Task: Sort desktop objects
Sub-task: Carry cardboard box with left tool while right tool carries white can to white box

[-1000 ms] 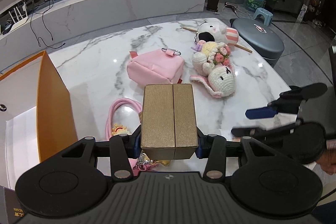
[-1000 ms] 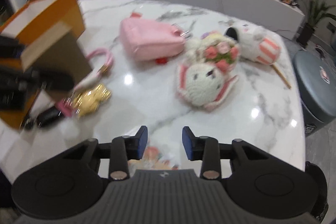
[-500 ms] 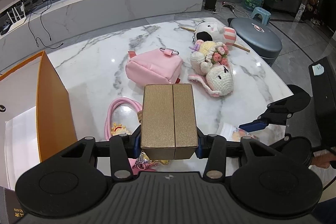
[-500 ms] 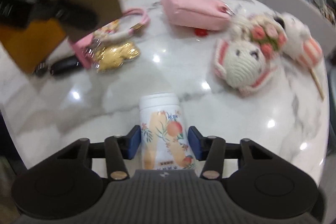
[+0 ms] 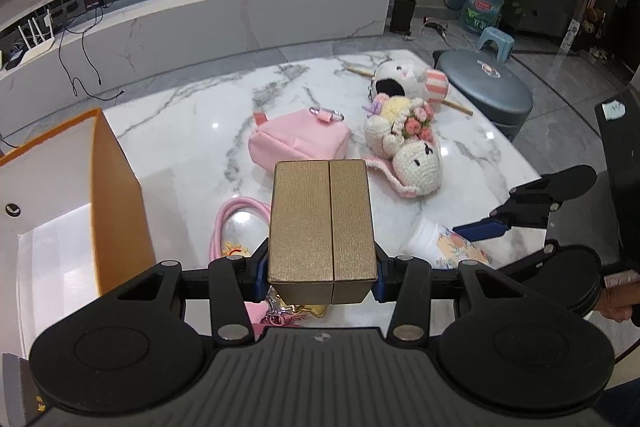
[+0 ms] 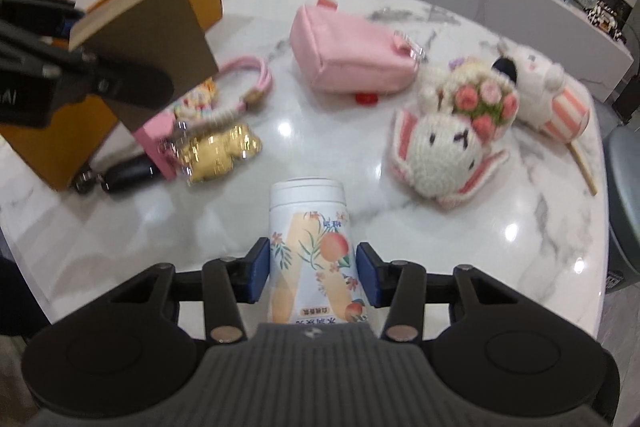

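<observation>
My left gripper (image 5: 320, 273) is shut on a gold box (image 5: 322, 223) and holds it above the marble table (image 5: 192, 143), beside the open orange box (image 5: 116, 195). The gold box also shows in the right wrist view (image 6: 148, 39). My right gripper (image 6: 312, 277) has its blue pads on either side of a white bottle with a peach print (image 6: 312, 247) lying on the table near the front edge. The pads look close to the bottle, and I cannot tell whether they press on it. The right gripper shows in the left wrist view (image 5: 480, 231) over the bottle (image 5: 448, 247).
On the table lie a pink pouch (image 6: 348, 55), a crochet bunny with flowers (image 6: 448, 147), a white plush with a striped part (image 6: 548, 95), a pink cord (image 6: 248, 79), a gold bear charm (image 6: 216, 155) and a black key fob (image 6: 128, 173). A grey stool (image 5: 488, 91) stands beyond the table.
My right gripper moved forward over the bottle, so the bottle now lies deeper between its pads. My left gripper keeps the gold box in about the same place.
</observation>
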Available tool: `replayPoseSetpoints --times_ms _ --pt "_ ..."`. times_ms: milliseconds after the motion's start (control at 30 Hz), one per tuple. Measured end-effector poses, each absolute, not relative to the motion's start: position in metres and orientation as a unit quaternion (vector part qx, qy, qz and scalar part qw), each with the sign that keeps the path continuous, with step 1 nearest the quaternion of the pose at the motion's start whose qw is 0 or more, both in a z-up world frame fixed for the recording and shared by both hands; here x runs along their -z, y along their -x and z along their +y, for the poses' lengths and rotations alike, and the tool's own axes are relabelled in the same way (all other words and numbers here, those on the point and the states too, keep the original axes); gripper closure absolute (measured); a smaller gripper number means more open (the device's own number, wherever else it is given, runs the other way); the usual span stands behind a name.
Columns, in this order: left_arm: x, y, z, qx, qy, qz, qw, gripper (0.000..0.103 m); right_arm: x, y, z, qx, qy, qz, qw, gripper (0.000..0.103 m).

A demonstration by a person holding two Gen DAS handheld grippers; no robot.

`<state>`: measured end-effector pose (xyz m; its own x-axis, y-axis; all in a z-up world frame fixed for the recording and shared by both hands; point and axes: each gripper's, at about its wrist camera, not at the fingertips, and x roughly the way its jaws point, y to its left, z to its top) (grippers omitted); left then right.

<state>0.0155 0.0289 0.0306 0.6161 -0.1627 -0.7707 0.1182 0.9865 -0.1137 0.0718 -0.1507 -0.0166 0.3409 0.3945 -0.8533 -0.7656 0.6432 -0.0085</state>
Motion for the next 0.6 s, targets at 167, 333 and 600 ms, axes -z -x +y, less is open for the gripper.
replayPoseSetpoints --times_ms 167,333,600 --pt "-0.044 -0.004 0.043 0.073 0.040 0.417 0.905 0.051 -0.006 -0.071 -0.133 -0.374 0.193 0.414 0.807 0.055" --pt "-0.051 0.007 0.065 0.058 0.055 0.410 0.909 0.051 -0.029 -0.063 -0.110 -0.389 0.185 0.386 0.816 0.055" --pt "-0.064 0.025 0.121 0.011 0.082 0.394 0.915 0.051 -0.052 -0.047 -0.062 -0.418 0.183 0.351 0.818 0.055"
